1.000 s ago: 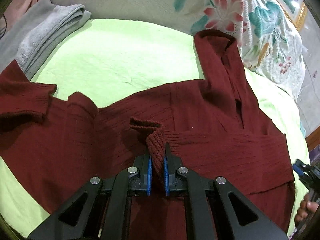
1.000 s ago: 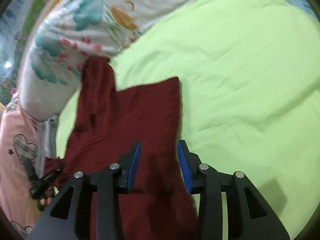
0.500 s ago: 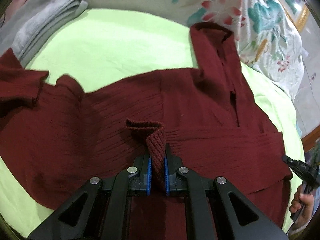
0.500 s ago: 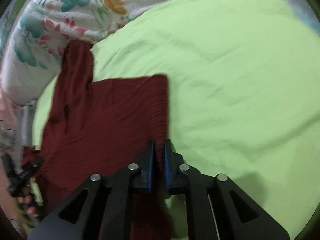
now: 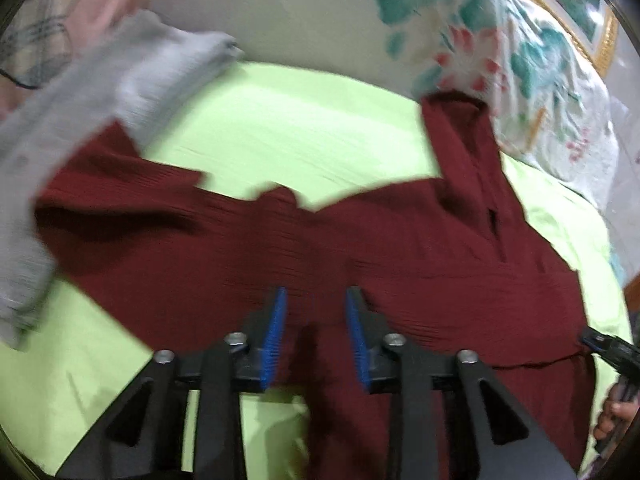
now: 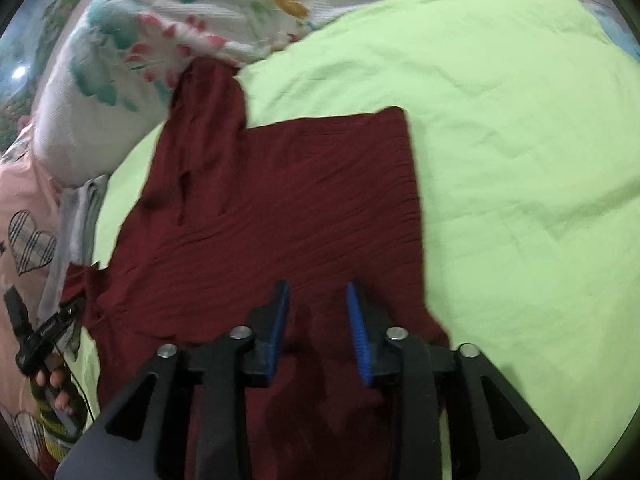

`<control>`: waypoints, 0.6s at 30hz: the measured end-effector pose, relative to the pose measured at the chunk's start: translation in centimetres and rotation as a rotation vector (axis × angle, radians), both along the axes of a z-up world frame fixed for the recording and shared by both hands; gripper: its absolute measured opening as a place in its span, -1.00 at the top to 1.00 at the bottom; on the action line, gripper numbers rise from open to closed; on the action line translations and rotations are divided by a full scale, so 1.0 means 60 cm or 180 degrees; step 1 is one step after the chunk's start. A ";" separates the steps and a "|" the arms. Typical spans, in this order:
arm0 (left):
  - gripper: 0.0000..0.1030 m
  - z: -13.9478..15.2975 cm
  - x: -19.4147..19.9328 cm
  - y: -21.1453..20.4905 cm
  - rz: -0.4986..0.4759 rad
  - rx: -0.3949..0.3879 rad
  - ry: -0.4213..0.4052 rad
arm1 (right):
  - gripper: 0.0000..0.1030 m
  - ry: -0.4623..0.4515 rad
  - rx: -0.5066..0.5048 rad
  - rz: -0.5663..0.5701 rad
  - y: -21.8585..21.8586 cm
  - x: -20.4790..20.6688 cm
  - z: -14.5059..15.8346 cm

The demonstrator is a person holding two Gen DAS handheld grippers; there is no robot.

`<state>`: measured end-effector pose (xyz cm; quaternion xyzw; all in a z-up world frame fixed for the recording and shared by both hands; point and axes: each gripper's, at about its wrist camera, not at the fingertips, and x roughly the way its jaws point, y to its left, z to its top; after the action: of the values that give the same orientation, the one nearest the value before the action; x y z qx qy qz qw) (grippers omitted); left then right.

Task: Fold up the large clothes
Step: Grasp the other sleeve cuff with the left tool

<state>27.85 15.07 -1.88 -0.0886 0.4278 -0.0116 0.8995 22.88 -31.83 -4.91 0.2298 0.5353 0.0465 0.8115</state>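
Observation:
A dark red knitted sweater (image 5: 400, 240) lies spread on a light green sheet (image 5: 288, 128), one sleeve reaching up toward a flowered pillow. My left gripper (image 5: 316, 304) hovers over the sweater's lower part; its jaws are opening and the blue pads stand apart with no cloth pinched. In the right wrist view the same sweater (image 6: 280, 200) lies flat with a straight folded edge on its right side. My right gripper (image 6: 316, 300) hangs above the sweater near that edge, jaws opening, nothing pressed between the pads.
A grey folded garment (image 5: 100, 92) lies at the sheet's upper left. The flowered pillow (image 5: 520, 60) borders the far side. The other gripper's black tip and a hand (image 5: 612, 412) show at the right edge. Bare green sheet (image 6: 520, 160) stretches to the right of the sweater.
The left gripper let go of the pinched knit fold and pulled back; the fold now lies flat. The right gripper shut on the sweater's edge half a second ago and has opened again.

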 end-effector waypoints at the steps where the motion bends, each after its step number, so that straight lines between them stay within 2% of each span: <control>1: 0.04 0.007 -0.002 0.018 0.0065 0.0078 -0.0019 | 0.19 -0.0038 0.0043 0.0070 0.010 -0.006 0.007; 3: -0.15 0.016 0.001 0.051 0.0207 0.0256 -0.0025 | 0.02 -0.0052 0.0092 0.0138 0.028 -0.012 0.012; 6: -0.17 0.025 0.019 0.078 0.0300 0.0644 -0.0038 | -0.01 0.0018 0.0154 0.0211 0.054 -0.021 0.007; 8: -0.36 0.012 0.048 0.076 0.0140 0.1107 0.0110 | -0.01 0.0089 0.0227 0.0231 0.066 -0.024 0.001; 11: -0.36 -0.025 0.079 0.077 0.0033 0.1712 0.0232 | -0.01 0.0178 0.0306 0.0249 0.076 -0.025 -0.009; 15: -0.36 -0.067 0.116 0.096 -0.0084 0.1992 0.0413 | -0.01 0.0236 0.0307 0.0232 0.085 -0.021 -0.013; 16: -0.34 -0.069 0.125 0.101 -0.0061 0.2007 0.0387 | -0.01 0.0244 0.0309 0.0227 0.087 -0.018 -0.013; 17: -0.23 -0.069 0.127 0.105 -0.0051 0.1987 0.0370 | -0.01 0.0251 0.0313 0.0222 0.088 -0.015 -0.013; 18: 0.24 -0.067 0.135 0.108 -0.0039 0.1943 0.0350 | -0.01 0.0254 0.0310 0.0222 0.086 -0.015 -0.012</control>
<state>35.97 21.57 -5.90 0.1878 0.4601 0.1169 0.8599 21.98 -26.66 -5.65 0.2519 0.5721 0.0915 0.7752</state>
